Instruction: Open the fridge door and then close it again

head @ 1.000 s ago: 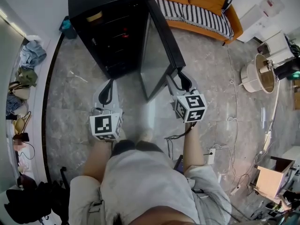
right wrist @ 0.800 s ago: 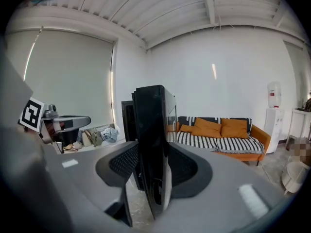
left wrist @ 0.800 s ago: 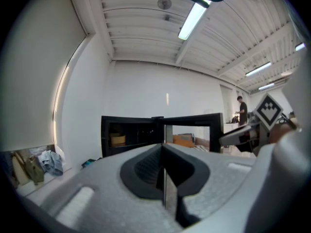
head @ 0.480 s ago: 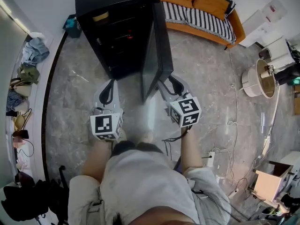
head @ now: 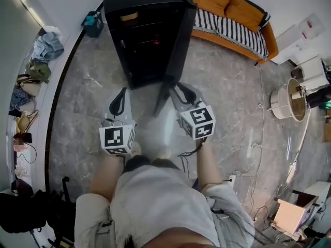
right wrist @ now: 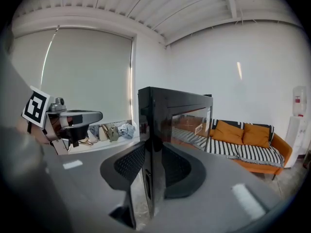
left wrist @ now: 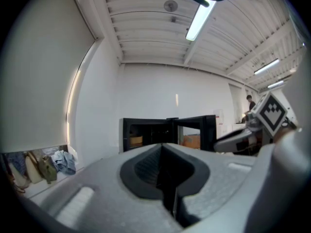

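Fridge door (head: 175, 53) is open, swung out toward me and seen edge-on in head view, hinged to the black fridge (head: 139, 30), which stands on the marble floor (head: 232, 97) straight ahead. Interior is dark, w/ shelves and sth tan on the top shelf.

R gripper (right wrist: 151, 178) has the door's free edge between its jaws. The jaws are closing, and both pads look to be touching the door faces, one each side. It's tilted slightly down.

L gripper (left wrist: 165, 174) has its jaws pressed together w/ nothing between them. It's held level, left of the door and clear of it, pointing at the open fridge front.

Orange sofa (head: 232, 14) w/ a striped throw sits right of the fridge. Bags and clothes (head: 33, 71) line the wall at left.
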A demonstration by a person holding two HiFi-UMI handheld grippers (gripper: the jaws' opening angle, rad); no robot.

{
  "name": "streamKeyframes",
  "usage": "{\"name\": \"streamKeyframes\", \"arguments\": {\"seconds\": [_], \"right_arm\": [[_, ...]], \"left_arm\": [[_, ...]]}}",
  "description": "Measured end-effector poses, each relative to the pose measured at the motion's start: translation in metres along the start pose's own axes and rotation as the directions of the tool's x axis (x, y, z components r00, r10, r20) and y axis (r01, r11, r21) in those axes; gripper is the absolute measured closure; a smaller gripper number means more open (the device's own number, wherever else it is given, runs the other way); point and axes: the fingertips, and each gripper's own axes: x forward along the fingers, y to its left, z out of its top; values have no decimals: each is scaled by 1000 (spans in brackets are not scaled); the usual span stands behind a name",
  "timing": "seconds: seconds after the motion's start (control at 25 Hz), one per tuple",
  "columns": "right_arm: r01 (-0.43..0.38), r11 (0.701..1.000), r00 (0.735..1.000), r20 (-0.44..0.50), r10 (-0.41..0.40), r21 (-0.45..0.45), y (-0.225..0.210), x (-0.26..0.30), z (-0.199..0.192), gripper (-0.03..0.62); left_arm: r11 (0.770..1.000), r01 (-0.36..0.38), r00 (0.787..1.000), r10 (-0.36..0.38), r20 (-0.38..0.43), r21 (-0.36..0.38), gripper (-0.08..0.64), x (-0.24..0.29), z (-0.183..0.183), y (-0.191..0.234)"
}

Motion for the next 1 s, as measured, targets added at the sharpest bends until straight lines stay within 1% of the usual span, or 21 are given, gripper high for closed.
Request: {"name": "streamKeyframes", "arguments": {"seconds": [0.24,0.4,0.84,1.0], "right_arm": [[-28,999,1000,5,28,-27,23,34,12,491],[-44,999,999,9,44,-18,40,56,20,499],[-57,997,998,11,58,-55,73,124,43,508],[-66,997,998,3,66,-46,83,147,52,509]], "left_arm": [[998,-61,998,61,0,-1,558,-16,0,39],[996,-94,996,94,-2,2,557,-26,-1,64],[989,-148,989,148,-6,-9,557,-39,-8,133],[988,-156,988,156,-9,-11,557,-38,-8,153]]}}
